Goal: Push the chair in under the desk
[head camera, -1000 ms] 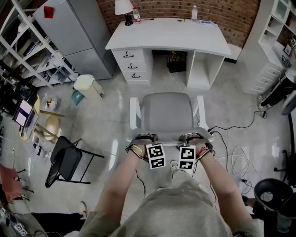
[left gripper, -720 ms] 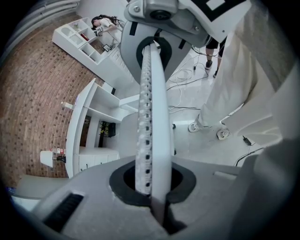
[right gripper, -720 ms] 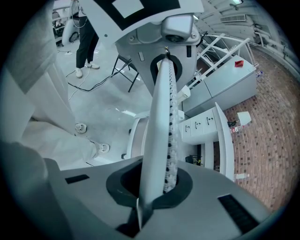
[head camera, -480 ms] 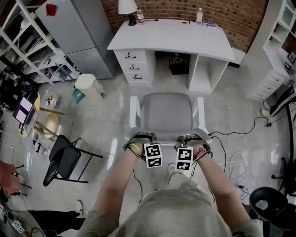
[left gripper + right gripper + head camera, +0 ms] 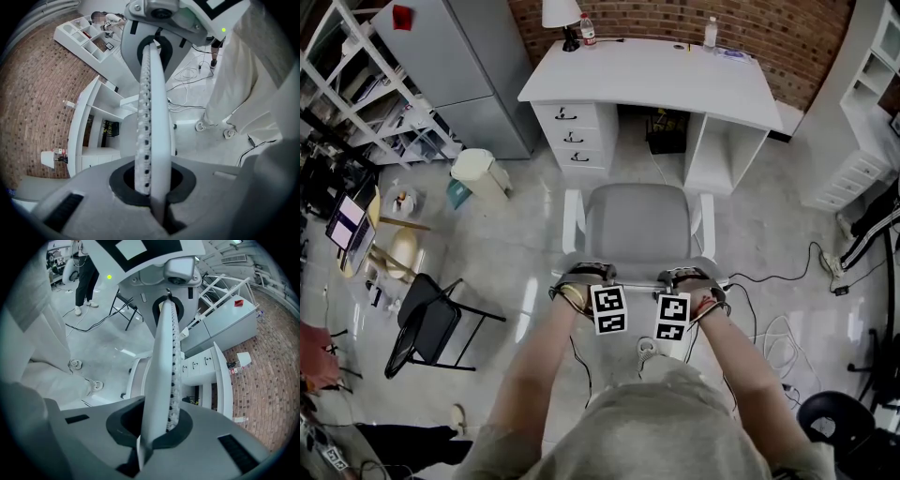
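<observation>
1. Left tongs [image 5: 152, 185] and right tongs [image 5: 157, 427] are both clamped tight on the chair [image 5: 637, 223], on its backrest [image 5: 642, 268] rim. One's at each end, so I can shove it straight without swivelling.
2. The chair faces the desk [image 5: 656, 80], seat fully outside the kneehole.
3. It looks lined up, but from up top I can't really tell if the armrests [image 5: 573, 225] clear the desk's drawer unit [image 5: 572, 136].

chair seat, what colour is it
Grey seat between white armrests; clearest in the head view.
</observation>
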The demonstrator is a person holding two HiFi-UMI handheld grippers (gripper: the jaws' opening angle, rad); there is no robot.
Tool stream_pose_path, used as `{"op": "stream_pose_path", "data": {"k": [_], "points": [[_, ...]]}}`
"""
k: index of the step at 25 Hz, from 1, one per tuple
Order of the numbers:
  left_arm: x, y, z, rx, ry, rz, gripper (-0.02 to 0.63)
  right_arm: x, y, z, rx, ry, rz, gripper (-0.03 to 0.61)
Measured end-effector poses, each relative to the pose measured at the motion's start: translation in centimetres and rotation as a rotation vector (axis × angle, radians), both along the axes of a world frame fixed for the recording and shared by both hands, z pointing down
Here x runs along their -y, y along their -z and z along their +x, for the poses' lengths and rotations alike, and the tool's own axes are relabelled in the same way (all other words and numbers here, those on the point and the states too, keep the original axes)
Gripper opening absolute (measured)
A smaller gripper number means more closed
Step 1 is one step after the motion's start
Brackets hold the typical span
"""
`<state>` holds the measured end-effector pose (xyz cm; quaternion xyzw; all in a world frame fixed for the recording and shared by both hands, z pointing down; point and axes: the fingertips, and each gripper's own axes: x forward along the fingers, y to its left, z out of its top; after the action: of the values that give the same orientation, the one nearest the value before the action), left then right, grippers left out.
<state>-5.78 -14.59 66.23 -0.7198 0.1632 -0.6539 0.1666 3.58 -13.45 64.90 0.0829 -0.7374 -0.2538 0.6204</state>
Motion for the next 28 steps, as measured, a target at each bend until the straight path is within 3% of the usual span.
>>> {"op": "stream_pose_path", "data": {"k": [28], "points": [[9.4,0.1,0.9,0.002,0.014,0.009,0.014,9.5,0.2,0.9,0.001,0.017,0.015,0.009]]}}
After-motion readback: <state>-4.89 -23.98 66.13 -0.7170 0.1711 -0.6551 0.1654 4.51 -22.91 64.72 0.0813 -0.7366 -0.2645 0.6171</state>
